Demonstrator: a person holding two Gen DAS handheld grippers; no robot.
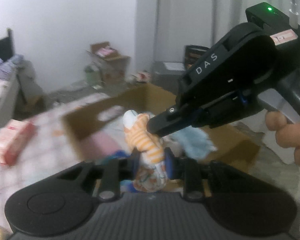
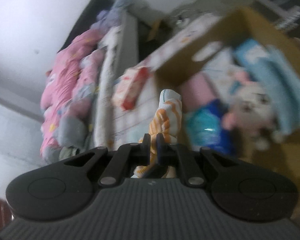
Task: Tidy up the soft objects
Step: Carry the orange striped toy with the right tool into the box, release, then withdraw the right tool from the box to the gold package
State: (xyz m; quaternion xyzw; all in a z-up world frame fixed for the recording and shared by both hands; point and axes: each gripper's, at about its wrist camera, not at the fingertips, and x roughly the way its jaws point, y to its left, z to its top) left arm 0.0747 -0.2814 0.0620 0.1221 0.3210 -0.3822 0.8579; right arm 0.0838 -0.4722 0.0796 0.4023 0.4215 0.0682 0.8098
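Both grippers, left and right, clamp the rolled cloth, its long axis reaching toward the box ahead.

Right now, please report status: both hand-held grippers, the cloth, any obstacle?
Left hand-held gripper and right hand-held gripper both shut on orange-striped cloth. Cloth near open cardboard box. No obstacle seen.

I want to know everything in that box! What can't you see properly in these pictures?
- Cardboard box, left wrist view: motion blur smears the contents; right claw and striped cloth cover part.
- Box, right wrist view: blurred; far side cut off by the picture's edge.
- Plush toy: too blurred to identify.
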